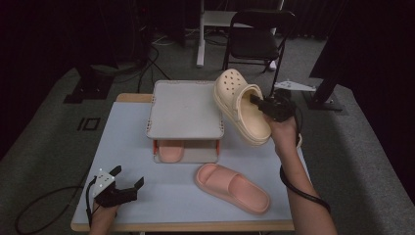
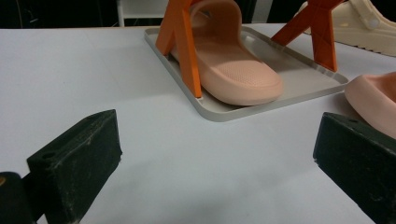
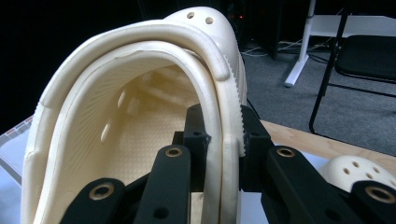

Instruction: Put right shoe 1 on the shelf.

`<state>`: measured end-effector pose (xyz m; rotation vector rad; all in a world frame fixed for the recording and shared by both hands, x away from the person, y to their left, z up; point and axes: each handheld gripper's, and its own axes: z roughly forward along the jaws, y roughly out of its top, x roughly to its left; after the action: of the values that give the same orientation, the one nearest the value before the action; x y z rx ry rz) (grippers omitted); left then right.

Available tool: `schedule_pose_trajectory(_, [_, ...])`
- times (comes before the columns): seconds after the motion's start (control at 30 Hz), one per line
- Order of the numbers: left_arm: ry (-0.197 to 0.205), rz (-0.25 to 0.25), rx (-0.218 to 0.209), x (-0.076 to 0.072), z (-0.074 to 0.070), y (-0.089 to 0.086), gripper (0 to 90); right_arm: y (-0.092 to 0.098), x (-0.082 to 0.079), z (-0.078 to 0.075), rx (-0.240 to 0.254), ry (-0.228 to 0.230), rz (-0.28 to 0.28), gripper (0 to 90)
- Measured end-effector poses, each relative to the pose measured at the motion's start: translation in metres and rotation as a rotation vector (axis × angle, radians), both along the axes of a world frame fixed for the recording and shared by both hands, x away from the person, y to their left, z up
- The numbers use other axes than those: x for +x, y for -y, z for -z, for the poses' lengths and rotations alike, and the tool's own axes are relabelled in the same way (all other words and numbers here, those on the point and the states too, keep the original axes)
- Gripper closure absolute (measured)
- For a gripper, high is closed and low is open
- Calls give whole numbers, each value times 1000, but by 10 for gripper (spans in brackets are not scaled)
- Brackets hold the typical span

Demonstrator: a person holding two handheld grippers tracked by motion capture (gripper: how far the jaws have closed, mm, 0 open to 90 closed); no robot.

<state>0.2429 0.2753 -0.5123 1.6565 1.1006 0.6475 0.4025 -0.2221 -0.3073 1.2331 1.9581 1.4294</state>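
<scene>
I see a cream clog [image 1: 241, 105] with round holes on the toe, clamped in the black right gripper [image 1: 262, 104]. Two salmon-pink slides: one on the pale blue tabletop [image 1: 122, 147], one [image 1: 171, 150] in the grey rack [image 1: 185, 108] with orange struts [image 2: 183, 44]. Left gripper [image 1: 128, 179] black.

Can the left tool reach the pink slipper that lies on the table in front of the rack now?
Probably yes: the left tool is open, and bare table lies between it and the pink slipper.
</scene>
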Motion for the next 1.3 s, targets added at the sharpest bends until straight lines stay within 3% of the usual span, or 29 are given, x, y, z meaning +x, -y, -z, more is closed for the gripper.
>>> schedule_pose_trajectory(0.93, [-2,22,19,-2,2,0,10,-93,20,-3,21,-14,-65,771])
schedule_pose_trajectory(1.3, [8,32,14,-4,2,0,10,-134,32,-2,31,-24,-54,771])
